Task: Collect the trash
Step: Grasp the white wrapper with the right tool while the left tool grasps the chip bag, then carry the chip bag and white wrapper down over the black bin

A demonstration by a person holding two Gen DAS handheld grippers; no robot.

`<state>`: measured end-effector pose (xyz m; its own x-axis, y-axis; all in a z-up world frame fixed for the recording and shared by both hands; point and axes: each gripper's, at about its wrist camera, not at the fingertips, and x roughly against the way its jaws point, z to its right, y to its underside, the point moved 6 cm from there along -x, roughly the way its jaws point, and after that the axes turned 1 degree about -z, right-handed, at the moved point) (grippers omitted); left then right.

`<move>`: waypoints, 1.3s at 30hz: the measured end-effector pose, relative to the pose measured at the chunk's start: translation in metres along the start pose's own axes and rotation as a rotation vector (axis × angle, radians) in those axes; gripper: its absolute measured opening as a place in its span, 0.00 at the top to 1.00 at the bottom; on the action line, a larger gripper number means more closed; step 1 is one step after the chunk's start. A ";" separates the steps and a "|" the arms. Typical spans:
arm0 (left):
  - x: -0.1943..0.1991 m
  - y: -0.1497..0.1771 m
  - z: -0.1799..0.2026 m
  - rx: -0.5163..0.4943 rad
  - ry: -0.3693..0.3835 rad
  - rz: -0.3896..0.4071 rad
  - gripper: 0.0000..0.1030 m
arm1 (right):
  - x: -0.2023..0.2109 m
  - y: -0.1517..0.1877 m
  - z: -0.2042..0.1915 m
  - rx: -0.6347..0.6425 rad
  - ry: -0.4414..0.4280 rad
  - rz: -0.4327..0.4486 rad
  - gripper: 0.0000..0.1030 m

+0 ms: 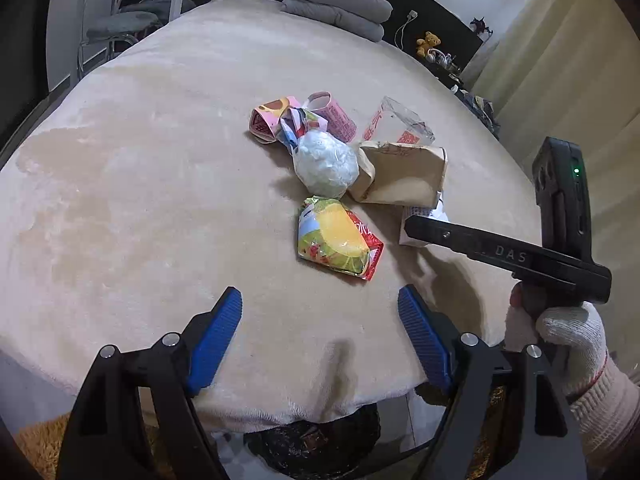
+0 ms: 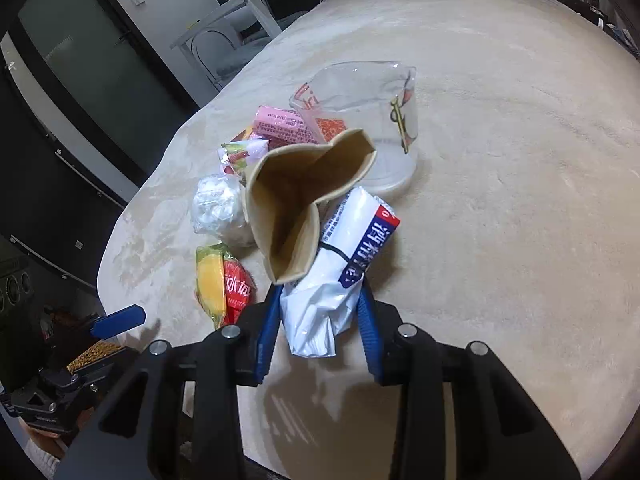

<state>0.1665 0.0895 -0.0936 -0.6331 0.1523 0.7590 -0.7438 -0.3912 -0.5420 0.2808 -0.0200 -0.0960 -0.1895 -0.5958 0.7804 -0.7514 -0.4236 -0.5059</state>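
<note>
Right gripper [image 2: 320, 320] jaws clamped on white wrapper [image 2: 324, 300] | left gripper [image 1: 320, 336] jaws wide, empty

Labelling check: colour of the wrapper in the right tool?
White crumpled plastic wrapper, blue-red label; right wrist view.

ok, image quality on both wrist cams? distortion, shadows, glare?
Left wrist view: strong fisheye bend with black corners; soft shadows on the beige blanket under the left gripper; everything reasonably sharp. Right wrist view: same barrel distortion; glare on the clear plastic cup; the right gripper, shut on the white wrapper, throws a shadow toward the camera.
</note>
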 end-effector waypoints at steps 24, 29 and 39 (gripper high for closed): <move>-0.060 -0.027 0.018 -0.140 -0.136 -0.092 0.23 | 0.049 0.032 0.036 -0.058 0.004 0.059 0.64; -0.072 -0.031 0.025 -0.153 -0.163 -0.103 0.23 | 0.051 0.040 0.043 -0.075 -0.002 0.050 0.64; -0.074 -0.026 0.036 -0.234 -0.256 -0.063 0.42 | 0.052 0.045 0.048 -0.088 -0.002 0.043 0.64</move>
<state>0.2399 0.0558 -0.1227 -0.5319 -0.0744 0.8435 -0.8277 -0.1649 -0.5364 0.2679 -0.1031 -0.0955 -0.2212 -0.6138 0.7578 -0.7951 -0.3364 -0.5046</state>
